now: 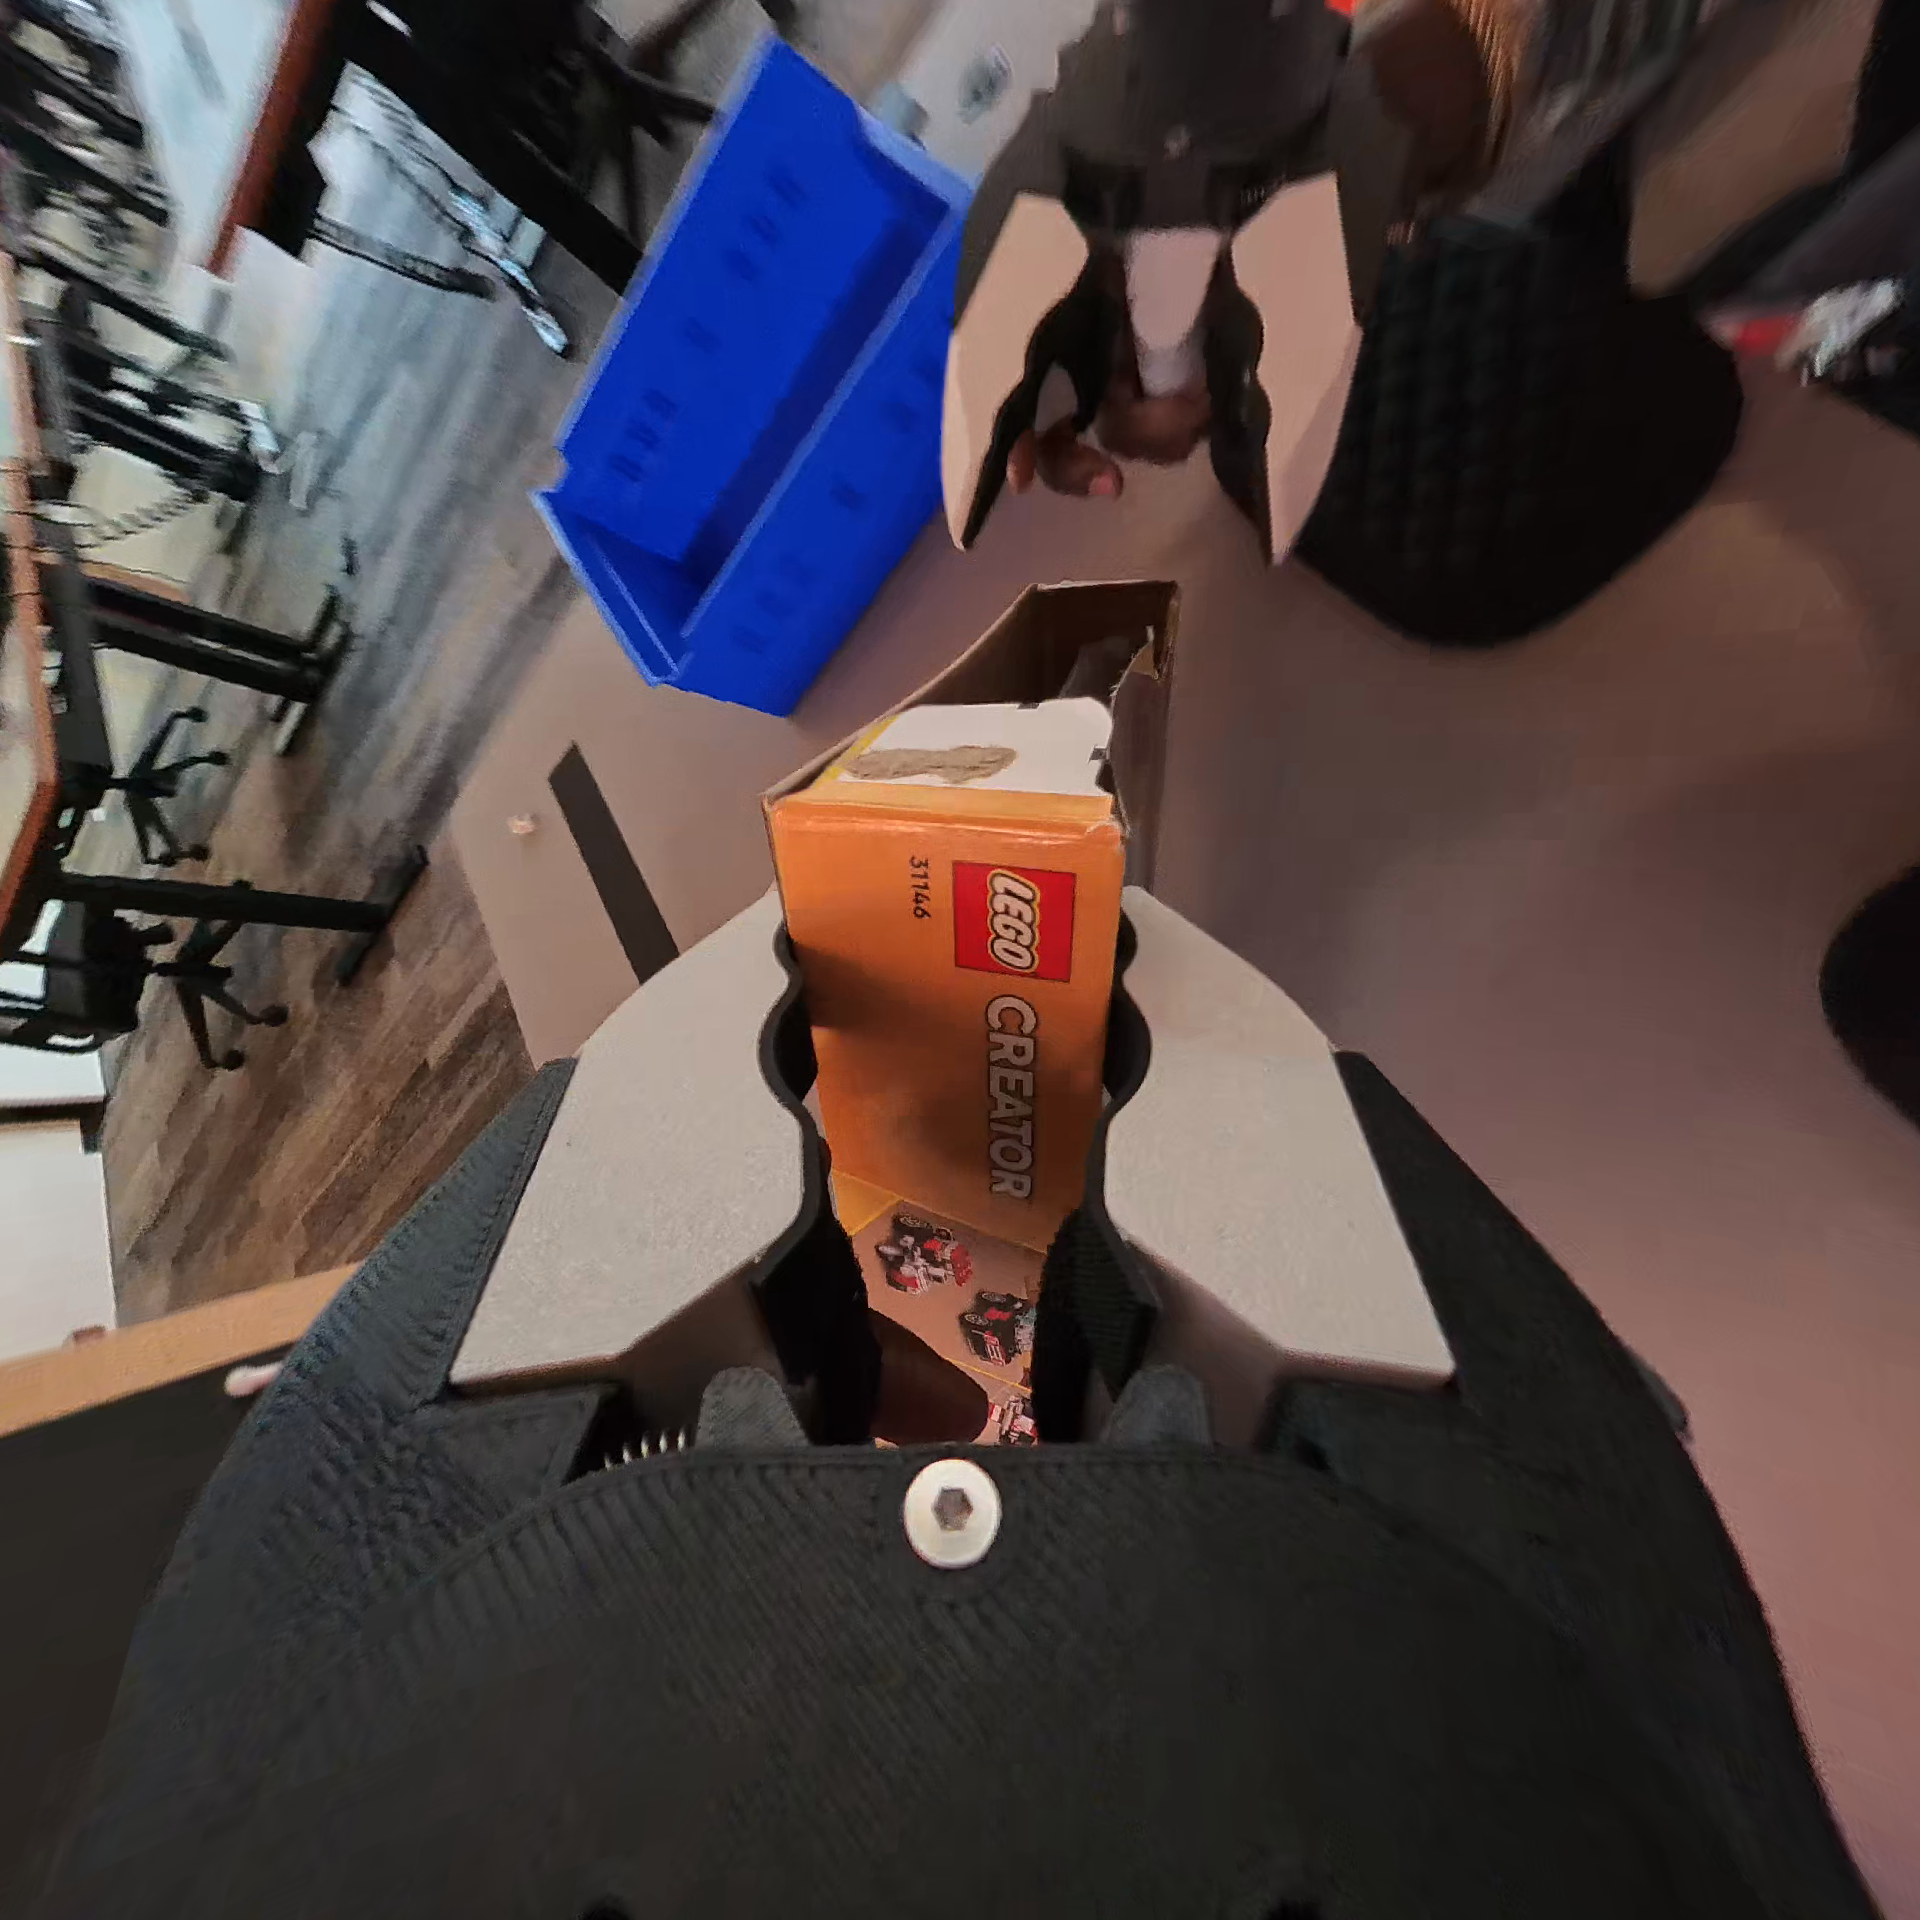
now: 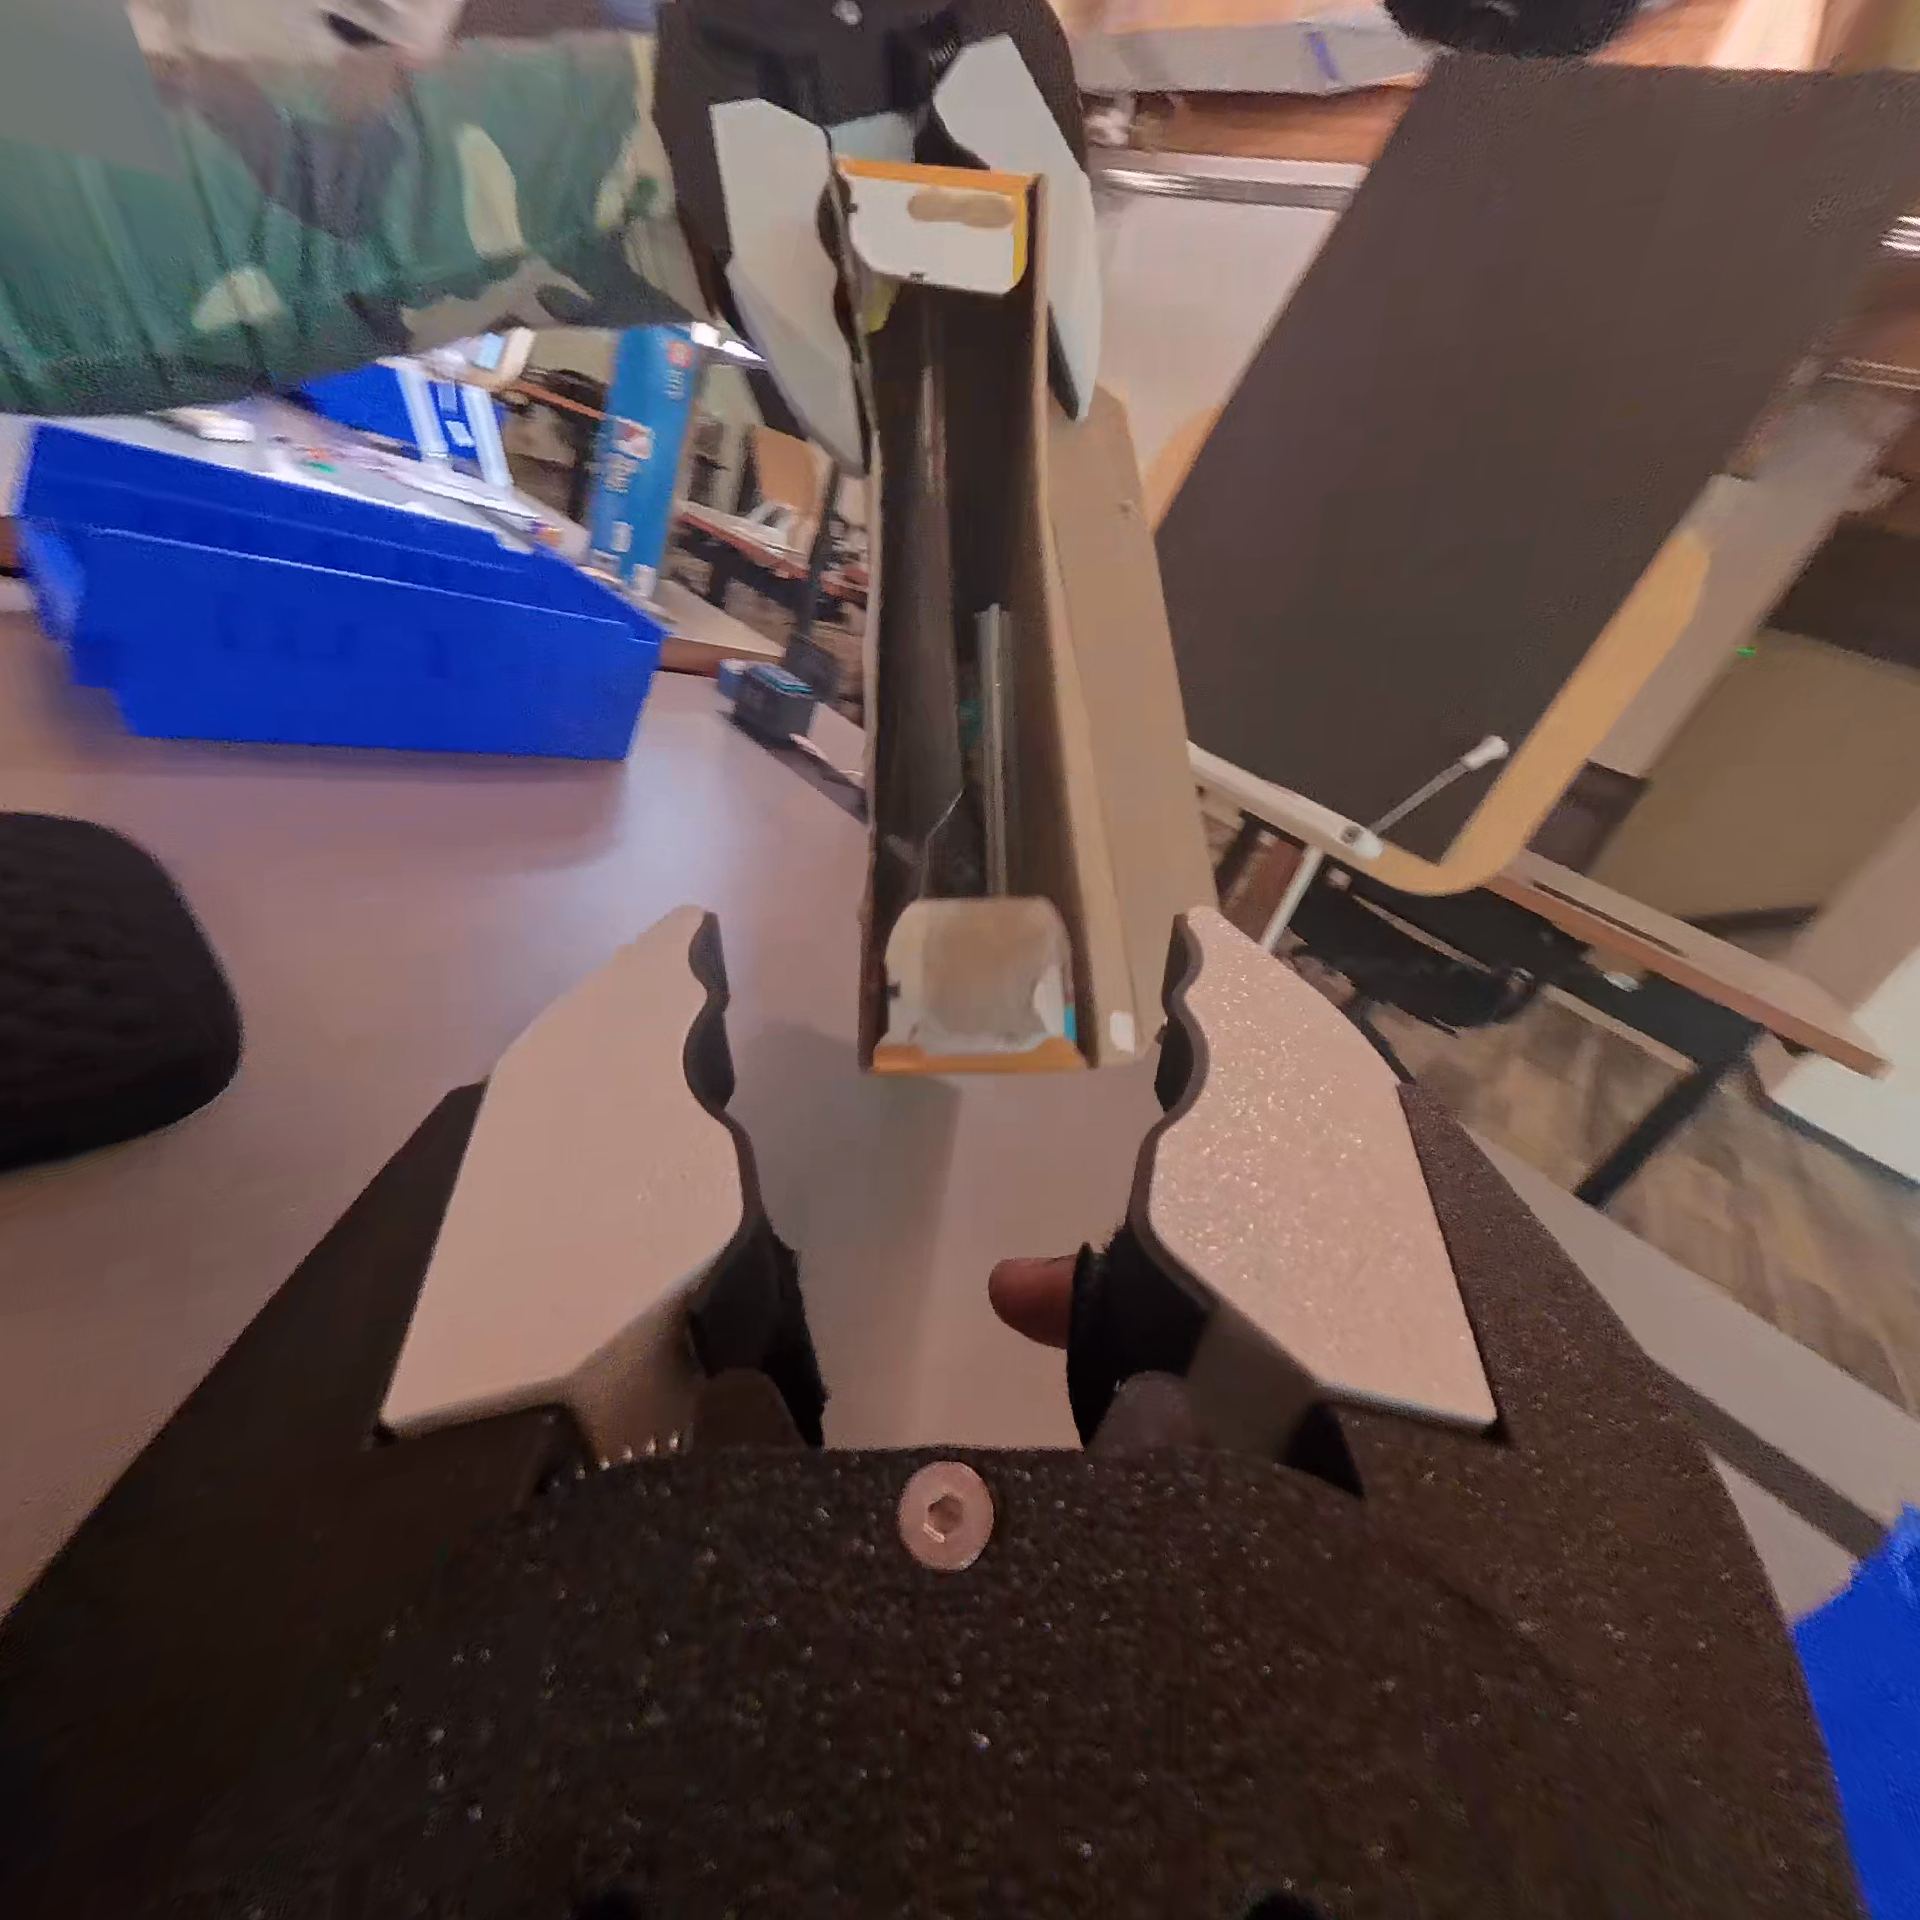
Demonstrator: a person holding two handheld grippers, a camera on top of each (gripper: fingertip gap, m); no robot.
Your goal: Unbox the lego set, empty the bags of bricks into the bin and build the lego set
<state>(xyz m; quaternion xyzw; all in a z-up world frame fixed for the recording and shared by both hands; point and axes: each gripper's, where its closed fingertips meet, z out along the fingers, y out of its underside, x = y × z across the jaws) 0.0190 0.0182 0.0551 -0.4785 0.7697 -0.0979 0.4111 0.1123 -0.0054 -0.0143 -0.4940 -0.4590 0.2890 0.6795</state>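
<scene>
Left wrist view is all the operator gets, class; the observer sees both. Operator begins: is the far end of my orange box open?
Observer: Yes, the right wrist view shows the lego box open at that end, flaps folded out.
Operator: Anything inside?
Observer: Something, a pale strip among dark contents; I cannot tell what.
Operator: Has the right gripper gripped it?
Observer: No, the right gripper is open, jaws spread either side of the box's end.

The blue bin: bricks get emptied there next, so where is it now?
In the left wrist view the blue bin sits on the table, beyond and left of the lego box clamped in the left gripper; in the right wrist view it is at left.
</scene>
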